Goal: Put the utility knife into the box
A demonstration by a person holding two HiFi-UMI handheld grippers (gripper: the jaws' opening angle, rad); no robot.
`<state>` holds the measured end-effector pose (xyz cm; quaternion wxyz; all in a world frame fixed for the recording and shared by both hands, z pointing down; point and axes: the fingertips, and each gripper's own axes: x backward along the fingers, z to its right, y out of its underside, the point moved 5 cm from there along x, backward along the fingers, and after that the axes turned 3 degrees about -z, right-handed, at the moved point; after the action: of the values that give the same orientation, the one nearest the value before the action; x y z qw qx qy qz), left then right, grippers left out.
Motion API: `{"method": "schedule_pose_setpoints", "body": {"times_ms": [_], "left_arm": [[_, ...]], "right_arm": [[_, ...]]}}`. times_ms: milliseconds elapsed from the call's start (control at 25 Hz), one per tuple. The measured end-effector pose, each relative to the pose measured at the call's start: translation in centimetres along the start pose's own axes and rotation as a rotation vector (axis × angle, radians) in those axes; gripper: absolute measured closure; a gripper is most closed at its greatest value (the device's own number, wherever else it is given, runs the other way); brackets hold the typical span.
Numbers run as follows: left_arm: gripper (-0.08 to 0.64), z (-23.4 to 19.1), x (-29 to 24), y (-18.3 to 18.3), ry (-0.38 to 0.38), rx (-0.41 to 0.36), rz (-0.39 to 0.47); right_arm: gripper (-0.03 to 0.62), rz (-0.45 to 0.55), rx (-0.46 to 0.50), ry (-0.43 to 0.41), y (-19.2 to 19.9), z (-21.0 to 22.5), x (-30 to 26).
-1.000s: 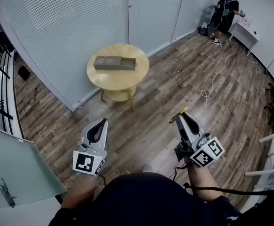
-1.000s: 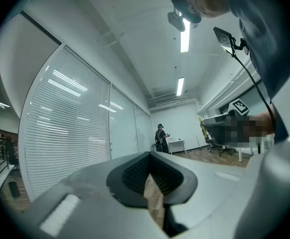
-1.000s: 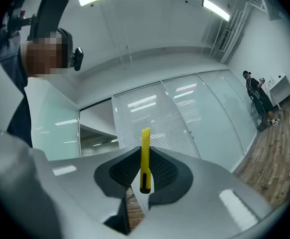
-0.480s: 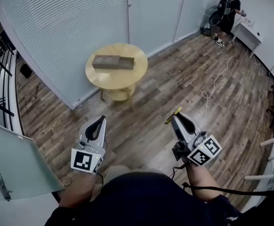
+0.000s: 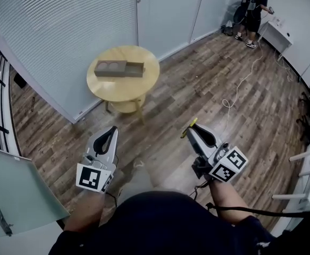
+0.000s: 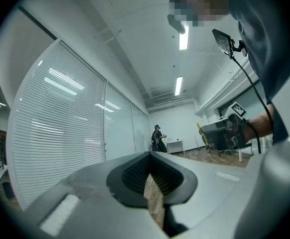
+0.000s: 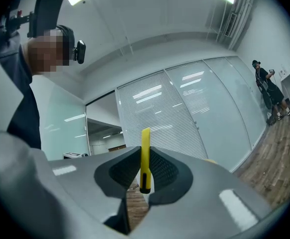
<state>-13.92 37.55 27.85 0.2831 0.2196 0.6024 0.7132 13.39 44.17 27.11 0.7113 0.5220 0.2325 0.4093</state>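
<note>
A flat brown box [image 5: 119, 68] lies on a round wooden table [image 5: 124, 92], far ahead and left of centre in the head view. My right gripper [image 5: 190, 130] is held in the air over the wood floor, shut on a yellow utility knife [image 5: 189, 127]. In the right gripper view the utility knife [image 7: 145, 146] stands upright between the dark pads of the right gripper [image 7: 145, 171]. My left gripper [image 5: 111, 132] hovers low at the left, its tips together with nothing in them. The left gripper [image 6: 151, 158] points toward the glass wall.
Glass partitions with blinds [image 5: 64, 25] run behind the table. A person [image 5: 254, 10] stands at a white desk [image 5: 276, 35] at the far right. A pale cable [image 5: 234, 97] trails over the floor. A glass door [image 5: 11, 195] is at the near left, and white racks [image 5: 303, 179] at the right.
The table and box have drifted left in the head view. Both grippers have shifted slightly down and left. The knife stays in the right gripper.
</note>
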Motion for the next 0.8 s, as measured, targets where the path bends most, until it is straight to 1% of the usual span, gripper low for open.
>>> {"method": "schedule_pose_setpoints", "body": {"times_ms": [160, 400, 600, 720, 800], "left_arm": [[0.557, -3.0, -3.2, 0.4, 0.014, 0.009, 0.027], [0.557, -8.6, -9.0, 1.2, 0.070, 0.017, 0.050], [0.557, -13.7, -13.0, 1.6, 0.075, 0.028, 0.070], [0.557, -16.4, -15.0, 1.6, 0.097, 0.016, 0.089], [0.557, -18.2, -16.2, 1.6, 0.107, 0.009, 0.105]], "right_arm": [[0.531, 0.008, 0.004, 0.020, -0.4, 1.9, -3.1], [0.531, 0.028, -0.002, 0.070, -1.4, 6.5, -9.0], [0.531, 0.033, -0.011, 0.061, -2.2, 9.0, -14.0], [0.531, 0.043, -0.038, 0.055, -2.5, 10.4, -17.3], [0.531, 0.046, -0.038, 0.052, -2.5, 11.1, -19.3]]}}
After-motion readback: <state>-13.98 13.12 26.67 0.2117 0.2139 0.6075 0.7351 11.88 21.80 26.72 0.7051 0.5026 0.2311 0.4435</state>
